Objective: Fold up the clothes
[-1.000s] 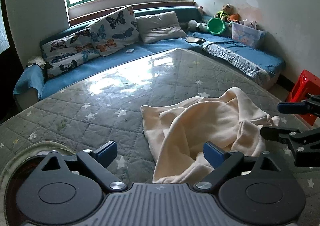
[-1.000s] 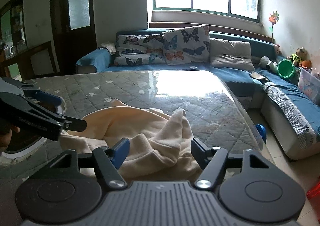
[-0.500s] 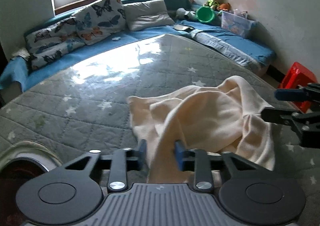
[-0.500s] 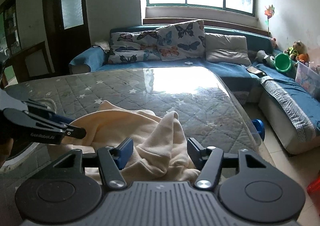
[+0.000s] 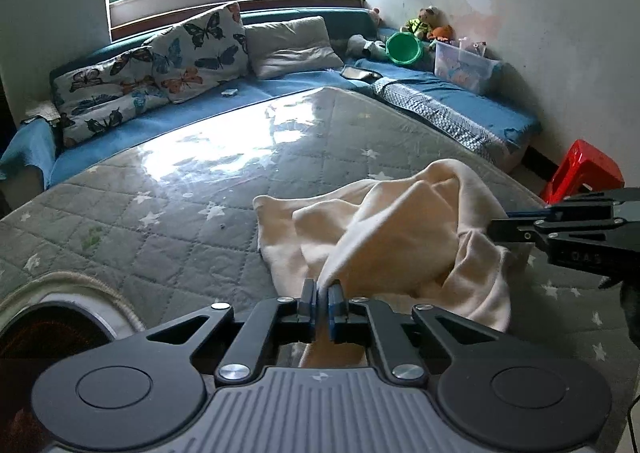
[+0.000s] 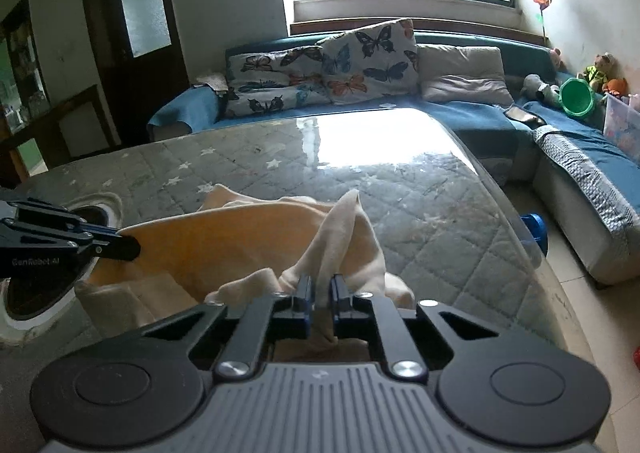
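Cloth pinched on both sides now! The left gripper (image 5: 322,303) has its blue-padded fingers (image 5: 307,303) clamped tight on an edge of the cream garment (image 5: 400,237), and the fabric rises from that pinch in a taut ridge. Over on the other side, the right gripper (image 6: 320,299) is clenched on a bunched fold of the same garment (image 6: 240,241), with a strip of cloth standing up just beyond its fingers (image 6: 304,299). Between the two grips the garment sags in rumpled folds, its lower part resting on the grey star-patterned quilted tabletop (image 5: 180,213) under a glossy clear cover. Each gripper shows in the other's view, at opposite sides of the cloth. Behind, a blue sofa (image 6: 460,113) carries butterfly cushions (image 6: 368,53), and a red stool (image 5: 580,169) stands by the wall.
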{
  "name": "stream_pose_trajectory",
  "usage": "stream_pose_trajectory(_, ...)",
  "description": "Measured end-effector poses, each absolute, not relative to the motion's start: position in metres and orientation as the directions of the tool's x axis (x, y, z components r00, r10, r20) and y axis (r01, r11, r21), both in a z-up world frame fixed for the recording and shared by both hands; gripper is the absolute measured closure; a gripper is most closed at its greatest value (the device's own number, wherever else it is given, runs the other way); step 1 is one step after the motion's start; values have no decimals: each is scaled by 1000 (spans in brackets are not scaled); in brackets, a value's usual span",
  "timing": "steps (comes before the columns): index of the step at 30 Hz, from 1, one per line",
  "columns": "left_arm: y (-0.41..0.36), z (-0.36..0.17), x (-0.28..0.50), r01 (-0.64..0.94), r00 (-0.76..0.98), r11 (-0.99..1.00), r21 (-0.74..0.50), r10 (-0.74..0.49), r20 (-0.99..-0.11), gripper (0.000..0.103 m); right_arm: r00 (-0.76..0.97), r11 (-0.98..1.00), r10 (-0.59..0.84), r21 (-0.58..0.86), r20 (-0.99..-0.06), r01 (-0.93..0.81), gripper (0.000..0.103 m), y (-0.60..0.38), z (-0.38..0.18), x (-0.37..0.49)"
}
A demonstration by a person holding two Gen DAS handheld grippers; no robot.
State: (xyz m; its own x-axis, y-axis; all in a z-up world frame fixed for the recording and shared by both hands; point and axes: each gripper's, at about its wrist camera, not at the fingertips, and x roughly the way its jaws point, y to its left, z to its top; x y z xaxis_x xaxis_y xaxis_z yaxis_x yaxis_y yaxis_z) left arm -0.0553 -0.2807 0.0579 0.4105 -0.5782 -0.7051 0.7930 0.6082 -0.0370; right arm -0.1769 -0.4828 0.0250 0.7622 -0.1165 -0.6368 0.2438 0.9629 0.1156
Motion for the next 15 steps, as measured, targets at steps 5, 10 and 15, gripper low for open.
stream_pose_trajectory(5,-260,63,-68,790,415,611,-44,-587,-695,97,764,967,-111,109,-635,231,97,-474,30,-202)
stream_pose_trajectory(10,-235,66,-88,796,409,603,-49,-595,-692,97,758,973,-83,110,-646,201,97,-459,34,-231)
stream_pose_trajectory(15,-212,61,-108,804,395,593,-45,-589,-705,97,737,982,-33,114,-675,149,97,-440,34,-255)
